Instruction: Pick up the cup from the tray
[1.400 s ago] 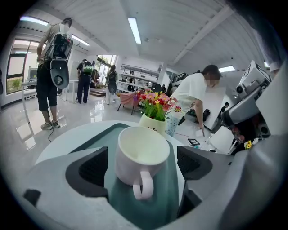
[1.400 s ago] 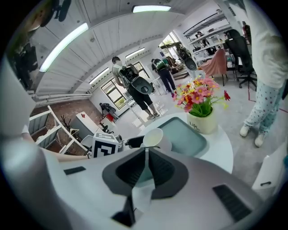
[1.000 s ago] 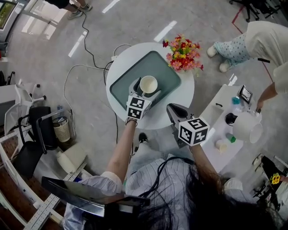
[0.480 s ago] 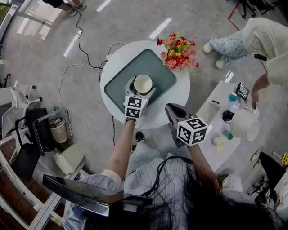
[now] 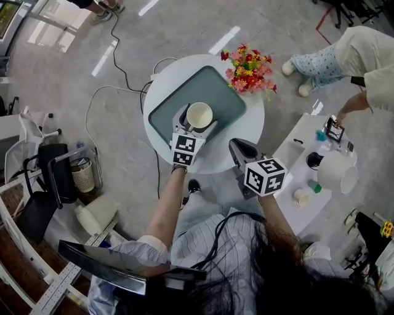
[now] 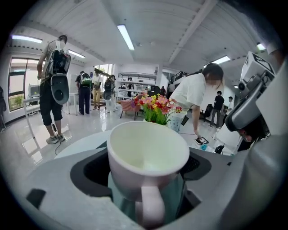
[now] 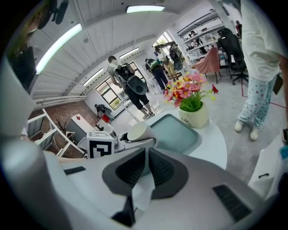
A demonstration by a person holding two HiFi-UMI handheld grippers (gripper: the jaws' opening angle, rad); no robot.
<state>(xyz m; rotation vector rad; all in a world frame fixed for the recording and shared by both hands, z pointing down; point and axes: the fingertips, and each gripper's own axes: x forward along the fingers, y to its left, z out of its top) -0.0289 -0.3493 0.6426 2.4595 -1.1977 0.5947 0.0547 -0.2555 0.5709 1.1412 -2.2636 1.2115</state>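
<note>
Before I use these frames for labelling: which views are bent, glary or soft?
Head view: sharp and evenly lit, with white light streaks glaring on the floor. Left gripper view: strong fisheye bend and black corners; the cup is so near that its handle looks soft. Right gripper view: same bend, and a ceiling lamp blown out white.

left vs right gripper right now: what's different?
The left gripper has its jaws shut on the sides of the cup; the right gripper has its jaws together with nothing between them. The left gripper reaches in over the tray; the right gripper is by the near edge of the table, off the tray. Shared: both point toward the table and both carry a marker cube.
</note>
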